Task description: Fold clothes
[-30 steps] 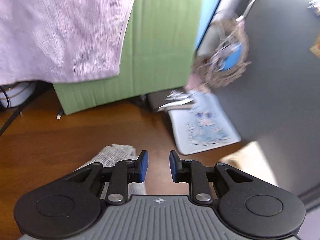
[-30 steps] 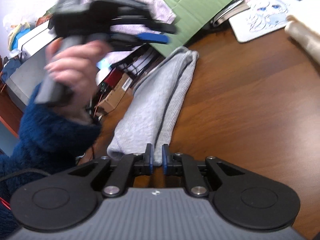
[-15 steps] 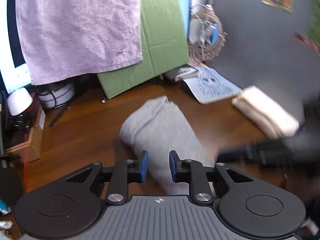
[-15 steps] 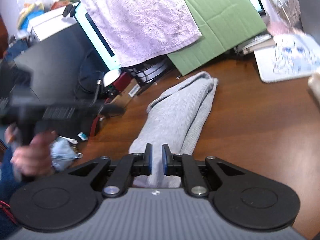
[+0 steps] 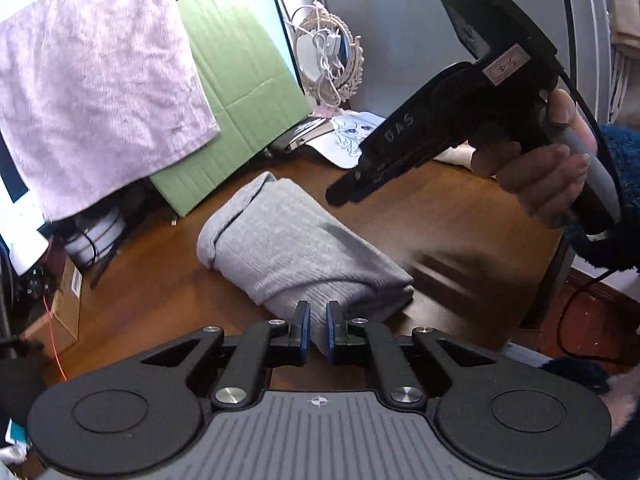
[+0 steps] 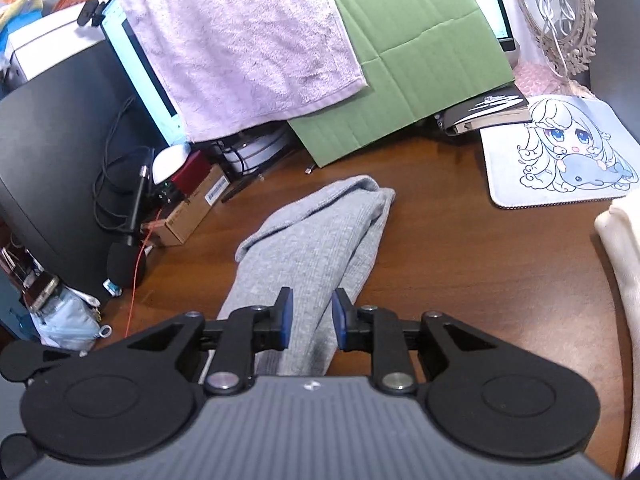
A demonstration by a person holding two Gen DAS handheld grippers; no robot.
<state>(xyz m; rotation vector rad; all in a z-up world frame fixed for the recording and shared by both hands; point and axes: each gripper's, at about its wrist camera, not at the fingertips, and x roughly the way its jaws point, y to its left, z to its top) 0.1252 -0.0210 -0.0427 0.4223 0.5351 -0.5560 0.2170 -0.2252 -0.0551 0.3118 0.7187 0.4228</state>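
A grey ribbed knit garment (image 5: 296,248) lies folded lengthwise on the brown wooden desk (image 5: 460,216); it also shows in the right wrist view (image 6: 316,240). My left gripper (image 5: 317,330) hovers over its near end with the jaws a narrow gap apart and nothing between them. My right gripper (image 6: 312,318) is open above the garment's near part, holding nothing. In the left wrist view the right gripper (image 5: 344,194) is held in a hand above the garment's right side.
A lilac towel (image 6: 248,36) and green cardboard (image 6: 408,40) hang over a monitor at the back. A printed mouse pad (image 6: 560,152) and a folded cream cloth (image 6: 624,264) lie at the right. Boxes and cables (image 6: 184,208) crowd the left.
My left gripper has pulled back and its jaws have narrowed. My right gripper's jaws have opened. The right gripper has risen above the garment.
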